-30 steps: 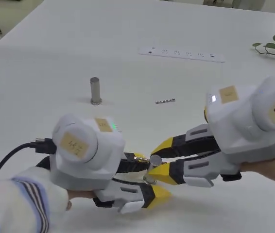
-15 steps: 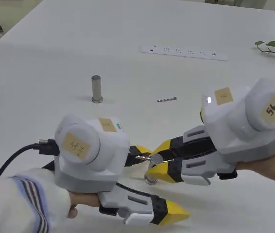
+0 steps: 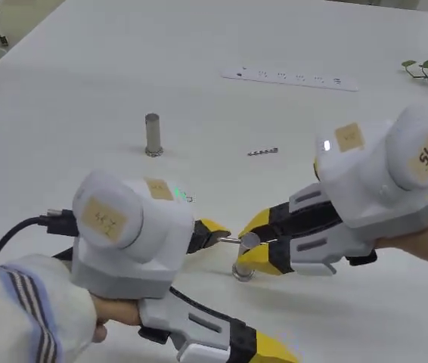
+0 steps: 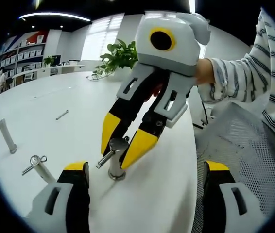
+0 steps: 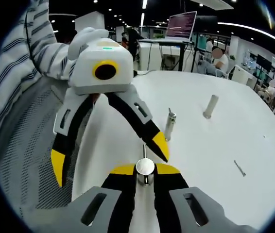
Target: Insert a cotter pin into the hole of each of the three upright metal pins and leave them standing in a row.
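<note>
Right claw (image 3: 250,246) clamped shut on the upright metal pin (image 3: 243,268), low centre of the worktop (image 3: 85,68), gripping just under its head. A cotter pin (image 3: 229,240) sits through the hole and its end pokes toward the left claw (image 5: 109,159); how far in, can't tell. The left claw is wide open, holds nothing, one jaw near that end, not touching. In the left gripper view a second pin (image 4: 39,167) just beside has its own cotter (image 4: 34,159) in. Third pin (image 3: 153,134) stands bare further back, well apart, with a loose cotter pin (image 3: 262,152) lying near it. Judging: two of three done or nearly, one insertion left, then tidy into a row
</note>
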A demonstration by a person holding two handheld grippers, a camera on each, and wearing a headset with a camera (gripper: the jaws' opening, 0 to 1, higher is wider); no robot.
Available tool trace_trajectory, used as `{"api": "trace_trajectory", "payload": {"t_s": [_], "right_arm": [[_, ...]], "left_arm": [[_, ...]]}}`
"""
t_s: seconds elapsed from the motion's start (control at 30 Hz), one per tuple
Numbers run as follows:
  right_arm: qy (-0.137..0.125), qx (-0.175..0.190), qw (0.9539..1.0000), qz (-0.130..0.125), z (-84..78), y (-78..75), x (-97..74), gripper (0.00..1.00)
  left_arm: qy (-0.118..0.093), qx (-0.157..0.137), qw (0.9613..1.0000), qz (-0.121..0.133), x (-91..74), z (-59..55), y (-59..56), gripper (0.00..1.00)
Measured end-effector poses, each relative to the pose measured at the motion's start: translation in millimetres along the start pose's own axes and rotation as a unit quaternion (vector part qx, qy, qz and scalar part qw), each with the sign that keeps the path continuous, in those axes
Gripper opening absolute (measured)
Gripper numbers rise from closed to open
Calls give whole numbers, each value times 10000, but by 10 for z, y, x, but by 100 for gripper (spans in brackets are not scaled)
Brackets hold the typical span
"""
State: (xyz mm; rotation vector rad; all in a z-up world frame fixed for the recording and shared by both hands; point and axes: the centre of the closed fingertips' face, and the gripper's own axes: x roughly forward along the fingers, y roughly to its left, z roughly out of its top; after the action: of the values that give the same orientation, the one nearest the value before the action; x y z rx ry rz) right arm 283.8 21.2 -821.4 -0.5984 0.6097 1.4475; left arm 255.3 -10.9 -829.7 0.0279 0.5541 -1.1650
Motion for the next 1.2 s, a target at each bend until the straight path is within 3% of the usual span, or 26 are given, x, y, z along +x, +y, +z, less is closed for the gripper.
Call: {"api": "trace_trajectory", "payload": {"t_s": [0.17, 0.37, 0.67, 0.9, 1.2], "right_arm": [[-189, -83, 9998, 56, 101, -146, -99, 13], [-182, -199, 9996, 70, 91, -356, -147, 14], [-68, -367, 9991, 217, 12, -477, -111, 14], [-99, -409, 9983, 404, -26, -462, -85, 14], [-150, -434, 9981, 413, -80, -468, -54, 14]], "left_arm": [[-27, 38, 10000, -12, -144, 36, -17, 99], [-159, 8, 9997, -187, -303, 121, -112, 99], [-25, 16, 9999, -116, -547, 64, -136, 99], [-134, -145, 9995, 230, -748, 64, 3, 99], [-279, -236, 9976, 594, -935, 89, 135, 99]]}}
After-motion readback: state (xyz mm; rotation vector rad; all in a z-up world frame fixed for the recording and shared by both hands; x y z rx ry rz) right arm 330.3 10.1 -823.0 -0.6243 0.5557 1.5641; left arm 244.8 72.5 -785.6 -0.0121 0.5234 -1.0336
